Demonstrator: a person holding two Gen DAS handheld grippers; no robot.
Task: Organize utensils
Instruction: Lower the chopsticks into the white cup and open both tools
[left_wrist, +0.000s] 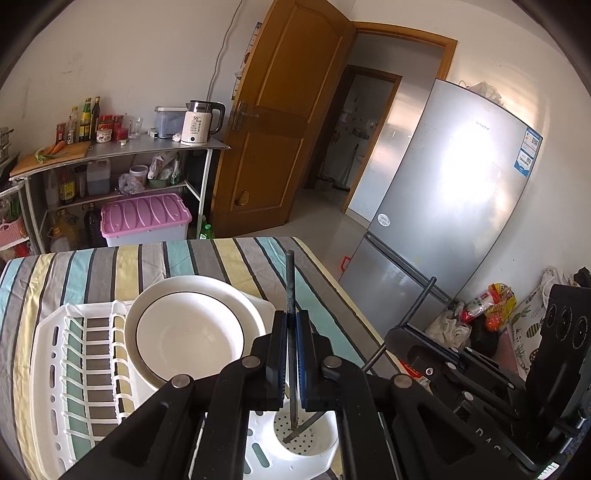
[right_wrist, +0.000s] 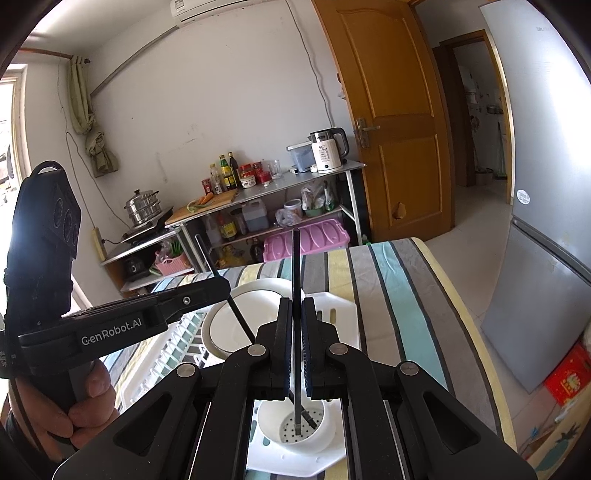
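I hold both hand-held grippers pointing down over the white utensil cup (left_wrist: 308, 437). My left hand-held gripper (left_wrist: 294, 354) is clenched on one dark chopstick (left_wrist: 290, 288). My right hand-held gripper (right_wrist: 296, 347) is clenched on another chopstick (right_wrist: 296, 266).

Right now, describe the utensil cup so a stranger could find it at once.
Start at the striped table, then find the white rack on it. The cup sits at the rack's near corner, beside the bowl. It alone is small, round, with a perforated floor, and two dark chopsticks stand in it.

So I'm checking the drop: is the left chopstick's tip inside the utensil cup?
Inside. The chopstick, upright in the shut left gripper, reaches the utensil cup floor.
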